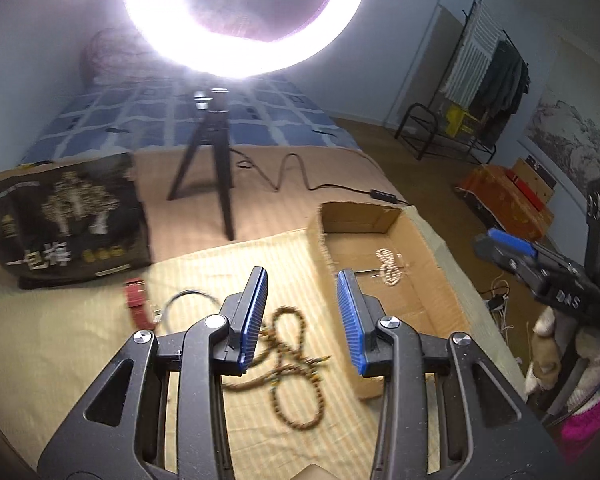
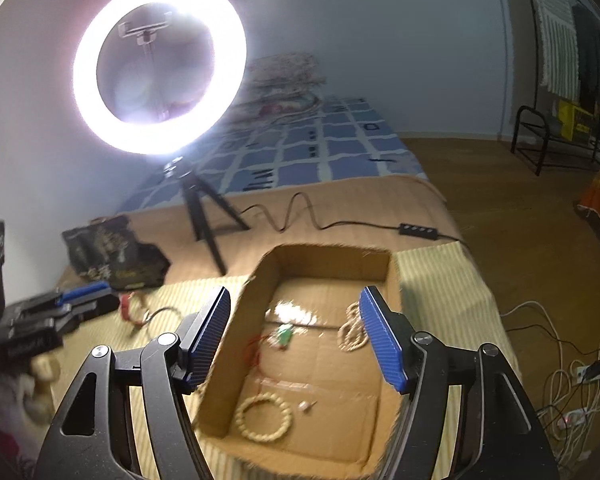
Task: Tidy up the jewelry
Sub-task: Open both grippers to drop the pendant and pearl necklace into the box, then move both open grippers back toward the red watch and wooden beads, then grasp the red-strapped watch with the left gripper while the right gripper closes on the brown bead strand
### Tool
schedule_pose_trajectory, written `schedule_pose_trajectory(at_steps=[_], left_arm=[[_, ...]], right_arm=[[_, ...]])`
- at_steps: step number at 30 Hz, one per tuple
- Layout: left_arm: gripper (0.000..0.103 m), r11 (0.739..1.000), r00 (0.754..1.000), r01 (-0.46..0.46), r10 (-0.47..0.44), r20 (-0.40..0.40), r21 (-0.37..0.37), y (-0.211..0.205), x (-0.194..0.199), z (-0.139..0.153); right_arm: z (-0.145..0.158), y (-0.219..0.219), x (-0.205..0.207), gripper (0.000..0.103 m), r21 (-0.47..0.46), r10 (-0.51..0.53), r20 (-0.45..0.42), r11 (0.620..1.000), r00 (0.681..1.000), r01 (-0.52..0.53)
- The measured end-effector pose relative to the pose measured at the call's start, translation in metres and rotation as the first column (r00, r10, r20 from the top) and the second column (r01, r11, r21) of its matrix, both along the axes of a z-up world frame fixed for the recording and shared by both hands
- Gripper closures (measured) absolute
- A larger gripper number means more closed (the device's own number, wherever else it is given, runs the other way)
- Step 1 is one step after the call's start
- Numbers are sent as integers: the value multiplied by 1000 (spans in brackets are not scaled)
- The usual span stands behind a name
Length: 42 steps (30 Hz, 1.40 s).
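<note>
Between the spread blue pads of the left gripper (image 1: 302, 316), and a little below them, lies the brown bead necklace (image 1: 290, 364), loose on the striped cloth (image 1: 80, 360). Its tangle of loops runs roughly along the gripper's forward line, one loop trailing back toward the handle. Both jaws stand wide apart, grasping nothing. To that gripper's right sits the cardboard box (image 1: 440, 280), already holding a pale beaded strand (image 1: 389, 267). Hovering over the box, the right gripper (image 2: 296, 336) is likewise released and empty. I'd judge the left one nearer the necklace, so the pickup looks like its job.
</note>
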State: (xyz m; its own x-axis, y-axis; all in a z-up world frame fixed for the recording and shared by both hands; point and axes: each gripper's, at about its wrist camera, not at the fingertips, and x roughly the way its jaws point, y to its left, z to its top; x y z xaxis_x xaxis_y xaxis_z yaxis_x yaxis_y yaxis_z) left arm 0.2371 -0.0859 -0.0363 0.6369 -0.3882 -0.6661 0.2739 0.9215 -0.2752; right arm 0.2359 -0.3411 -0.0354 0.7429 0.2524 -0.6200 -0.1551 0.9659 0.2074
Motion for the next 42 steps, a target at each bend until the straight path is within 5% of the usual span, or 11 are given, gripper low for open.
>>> schedule_pose_trajectory(at_steps=[10,23,42], left_arm=[[67,998,998,-61,62,-33,17,57,-9,-11],[67,987,984,-155,158,-88,36,122,2,-36],[62,989,971,-147,144,-192,-1,120,33,-76]], right_arm=[[-8,53,-33,36,5,148,-38,989,988,-148],[-29,136,-21,36,-28,304,-101,951,947,-308],[-109,210,16,36,-124,397,-328,881,857,-456]])
